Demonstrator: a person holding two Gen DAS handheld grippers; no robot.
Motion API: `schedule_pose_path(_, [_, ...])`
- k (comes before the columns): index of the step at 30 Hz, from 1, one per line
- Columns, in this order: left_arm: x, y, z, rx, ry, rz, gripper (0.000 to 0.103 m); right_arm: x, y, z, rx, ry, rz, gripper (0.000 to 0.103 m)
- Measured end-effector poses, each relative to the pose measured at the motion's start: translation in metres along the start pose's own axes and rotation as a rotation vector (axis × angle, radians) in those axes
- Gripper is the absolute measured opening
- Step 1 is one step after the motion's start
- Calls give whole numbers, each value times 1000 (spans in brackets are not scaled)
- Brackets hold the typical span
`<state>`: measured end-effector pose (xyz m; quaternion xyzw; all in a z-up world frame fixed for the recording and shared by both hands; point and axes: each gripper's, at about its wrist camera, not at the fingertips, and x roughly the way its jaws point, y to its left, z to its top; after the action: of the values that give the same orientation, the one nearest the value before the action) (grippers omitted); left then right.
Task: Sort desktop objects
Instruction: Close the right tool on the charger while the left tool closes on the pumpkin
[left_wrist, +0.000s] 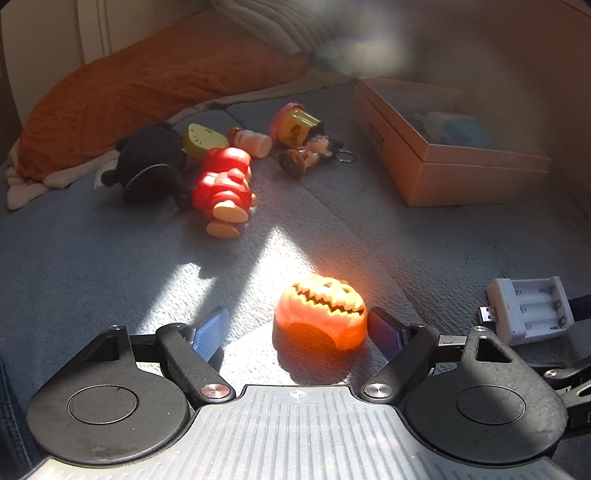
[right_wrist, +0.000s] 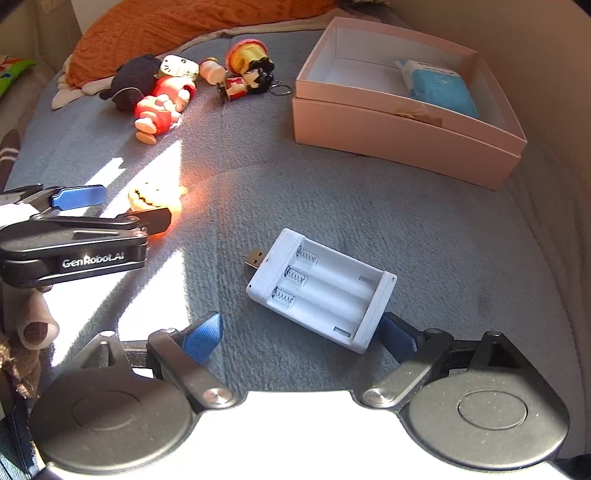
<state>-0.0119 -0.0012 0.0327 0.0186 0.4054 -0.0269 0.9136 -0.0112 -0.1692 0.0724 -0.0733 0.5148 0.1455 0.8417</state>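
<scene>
- Left gripper (left_wrist: 297, 332): jaws spread, flanking the orange plastic jack-o'-lantern pumpkin (left_wrist: 320, 312) lying on the grey fleece blanket (left_wrist: 110, 266), pads not touching it.
- Right gripper (right_wrist: 301, 334): jaws spread around the white plastic USB battery charger (right_wrist: 321, 288); contact unclear.
- Pink cardboard box (right_wrist: 399, 136) sits toward the blanket's far right corner.

The pumpkin (left_wrist: 320, 313) glowed orange with a jagged grin. The battery charger (right_wrist: 320, 288) was white, the box (right_wrist: 406, 136) pale pink, the blanket (right_wrist: 332, 206) grey-blue, the plush toy (left_wrist: 151, 162) black, the pillow (left_wrist: 147, 88) orange and textured.
</scene>
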Motion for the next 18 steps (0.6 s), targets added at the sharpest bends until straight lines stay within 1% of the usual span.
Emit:
schedule_pose_path(1, [-1,4,1,-14,-2,15,90,-5,5,0,-33,-19,5,93])
schedule_pose_path(2, [-2,8,1,-31,-4,29,92,-11,12,-1,-86,-52,-10,93])
schedule_pose_path(5, [-7,24,4,-93,-12,65,93,-19,24,0,-219,-125,-101,93])
schedule_pose_path(6, [-8,29,5,-112,-13,65,94,-18,26,1,-254,-130,-114,93])
schedule_pose_path(9, [-11,33,6,-136,-13,53,94,-8,31,8,-363,-107,-92,93])
schedule_pose_path(10, [-11,31,6,-128,-11,42,95,-1,34,9,-424,-93,-82,93])
schedule_pose_path(12, [-10,27,5,-106,-7,13,95,12,38,7,-524,-72,-94,93])
schedule_pose_path(14, [-8,23,4,-91,2,-5,95,20,39,5,-570,-43,-97,92])
schedule_pose_path(15, [-6,20,3,-85,8,-6,95,19,37,5,-561,-37,-84,87])
schedule_pose_path(16, [-5,20,2,-82,12,-1,95,16,35,6,-544,-29,-63,80])
schedule_pose_path(17, [-3,19,2,-81,14,3,95,13,33,6,-531,-27,-50,75])
schedule_pose_path(18, [-2,20,2,-84,17,5,95,10,31,6,-519,-29,-48,64])
